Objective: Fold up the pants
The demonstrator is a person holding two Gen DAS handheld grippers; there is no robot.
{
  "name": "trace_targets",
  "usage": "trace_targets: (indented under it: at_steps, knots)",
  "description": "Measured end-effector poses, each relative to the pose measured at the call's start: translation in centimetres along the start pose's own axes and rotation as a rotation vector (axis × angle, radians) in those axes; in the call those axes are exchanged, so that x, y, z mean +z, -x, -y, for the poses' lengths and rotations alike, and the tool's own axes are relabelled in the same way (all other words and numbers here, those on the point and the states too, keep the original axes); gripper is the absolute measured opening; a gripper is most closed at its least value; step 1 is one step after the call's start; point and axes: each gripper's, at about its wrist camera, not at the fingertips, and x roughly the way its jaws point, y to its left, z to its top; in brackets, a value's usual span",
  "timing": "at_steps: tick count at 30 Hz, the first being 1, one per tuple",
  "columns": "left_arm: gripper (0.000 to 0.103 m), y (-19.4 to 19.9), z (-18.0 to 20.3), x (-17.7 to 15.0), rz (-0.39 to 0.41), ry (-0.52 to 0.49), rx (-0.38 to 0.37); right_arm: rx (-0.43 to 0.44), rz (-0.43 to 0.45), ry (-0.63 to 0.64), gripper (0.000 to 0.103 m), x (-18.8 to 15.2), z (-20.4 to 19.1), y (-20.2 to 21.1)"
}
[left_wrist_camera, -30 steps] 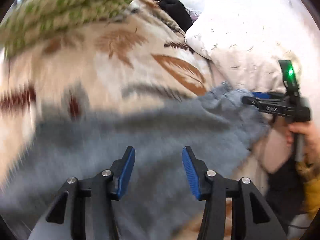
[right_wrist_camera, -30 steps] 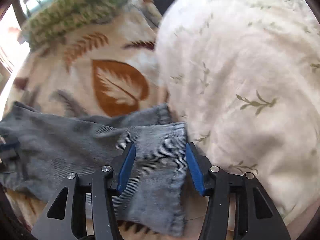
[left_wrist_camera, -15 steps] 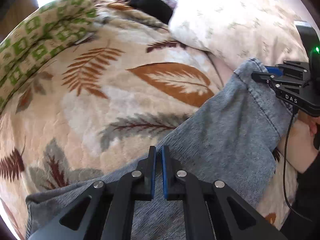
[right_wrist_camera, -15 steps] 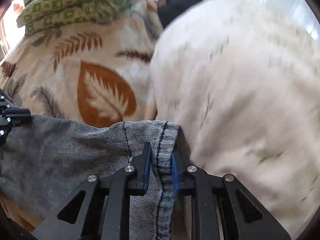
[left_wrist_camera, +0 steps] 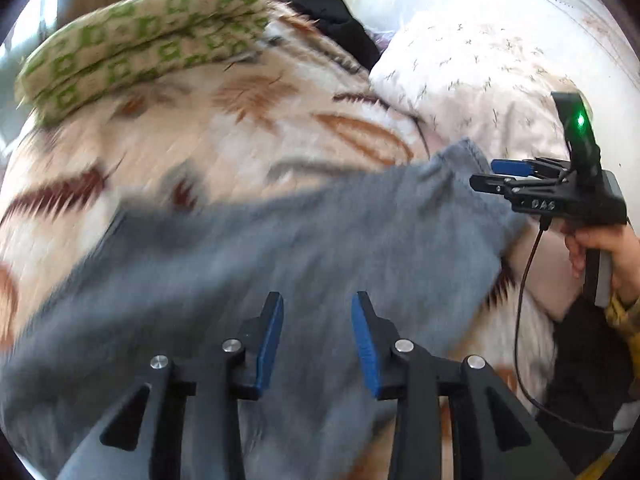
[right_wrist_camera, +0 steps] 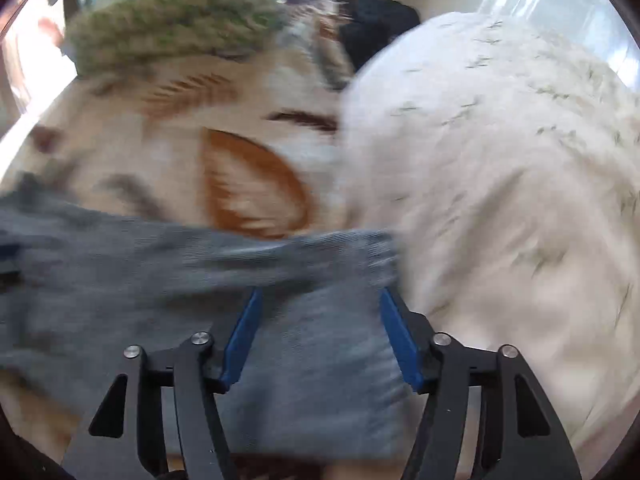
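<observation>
The grey denim pants (left_wrist_camera: 280,248) lie flat across a leaf-print blanket (left_wrist_camera: 200,140), blurred by motion. My left gripper (left_wrist_camera: 317,308) is open just above the pants and holds nothing. My right gripper (right_wrist_camera: 320,300) is open above the pants' hem end (right_wrist_camera: 320,360), next to the white duvet. In the left wrist view the right gripper (left_wrist_camera: 496,176) shows at the far right end of the pants (right_wrist_camera: 140,264), held by a hand (left_wrist_camera: 600,252).
A green-patterned pillow (left_wrist_camera: 140,52) lies at the back of the bed. A white floral duvet (right_wrist_camera: 500,200) is bunched on the right. A dark garment (left_wrist_camera: 340,36) sits behind it. A cable (left_wrist_camera: 524,320) hangs from the right gripper.
Both grippers were shut on the pants half a second ago and have opened, letting the cloth drop flat on the blanket. Both have pulled back and up.
</observation>
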Motion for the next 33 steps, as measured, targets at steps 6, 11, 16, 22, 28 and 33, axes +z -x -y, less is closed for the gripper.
trace_targets:
  at_steps: [6,11,16,22,28,33]
  knots:
    - [0.038,1.0,-3.2,-8.0,-0.083,0.095,0.061,0.137,-0.127,0.032,0.057,-5.1,-6.6,-3.1]
    - [0.038,2.6,-3.6,-10.0,-0.013,0.157,0.054,0.086,-0.108,0.056,0.058,-5.1,-8.1,-2.6]
    - [0.038,4.6,-4.0,-9.6,0.028,0.158,0.108,0.308,-0.031,0.078,0.058,-4.9,-13.0,-0.4]
    - [0.036,3.5,-7.6,-11.4,0.005,0.238,0.166,0.391,-0.041,0.198,0.059,-8.7,-19.9,-1.9]
    - [0.036,6.4,-8.9,-9.7,0.092,0.27,0.179,0.44,0.033,0.217,0.058,-6.5,-20.7,1.0]
    - [0.035,7.5,-13.0,-8.4,0.135,0.375,0.244,0.514,0.112,0.221,0.055,0.8,-24.3,-0.2]
